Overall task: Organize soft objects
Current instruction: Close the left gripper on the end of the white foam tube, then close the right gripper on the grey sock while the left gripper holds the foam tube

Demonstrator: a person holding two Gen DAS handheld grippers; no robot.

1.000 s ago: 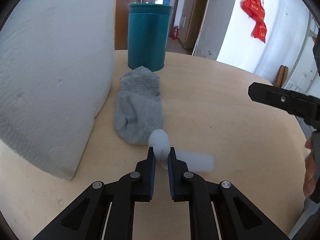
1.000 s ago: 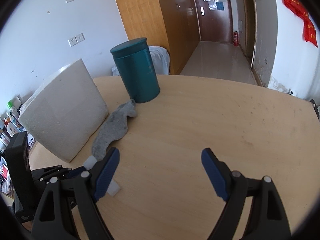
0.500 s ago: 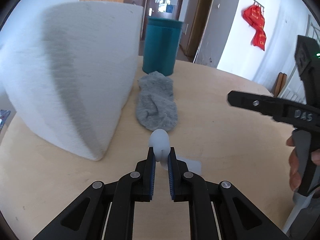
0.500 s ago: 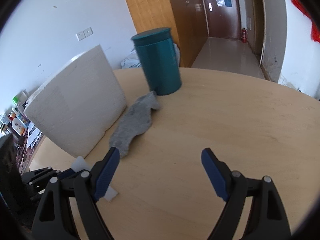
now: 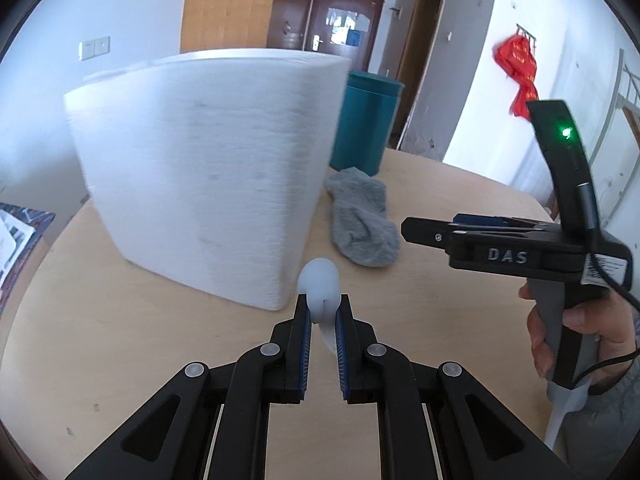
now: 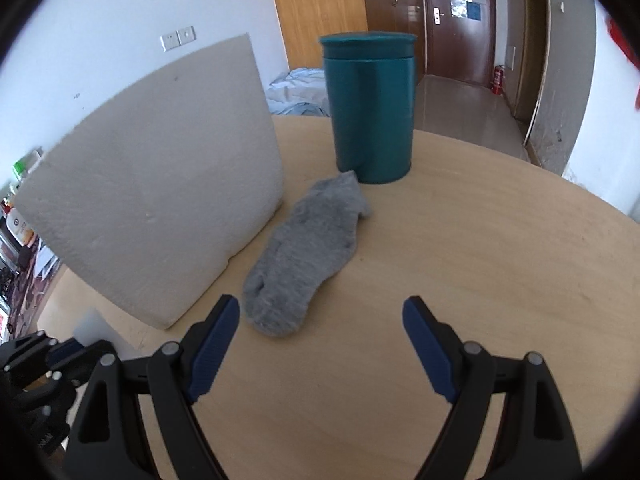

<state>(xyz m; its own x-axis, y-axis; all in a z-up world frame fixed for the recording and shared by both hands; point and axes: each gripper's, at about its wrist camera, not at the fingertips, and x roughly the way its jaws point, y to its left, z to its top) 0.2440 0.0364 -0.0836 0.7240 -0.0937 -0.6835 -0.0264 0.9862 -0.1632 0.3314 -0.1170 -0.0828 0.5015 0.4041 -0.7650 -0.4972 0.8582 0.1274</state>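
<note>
My left gripper [image 5: 322, 312] is shut on a small white foam piece [image 5: 320, 284] and holds it above the round wooden table [image 5: 160, 340], in front of a big white foam block [image 5: 208, 168]. A grey sock [image 6: 304, 256] lies flat between the block [image 6: 160, 216] and a teal canister [image 6: 370, 108]. My right gripper [image 6: 320, 328] is open and empty, just short of the sock's near end. It also shows in the left wrist view [image 5: 432, 230], to the right of the sock [image 5: 362, 220]. The left gripper and its foam piece [image 6: 94, 326] show at the lower left of the right wrist view.
The teal canister [image 5: 366, 124] stands behind the sock at the table's far side. The table edge curves off to the right [image 6: 580, 200]. Clutter and papers [image 5: 16, 236] lie beyond the left edge. A doorway and corridor are behind.
My left gripper has lifted the white foam piece off the table and swung left toward the foam block. My right gripper has moved closer to the sock, still open.
</note>
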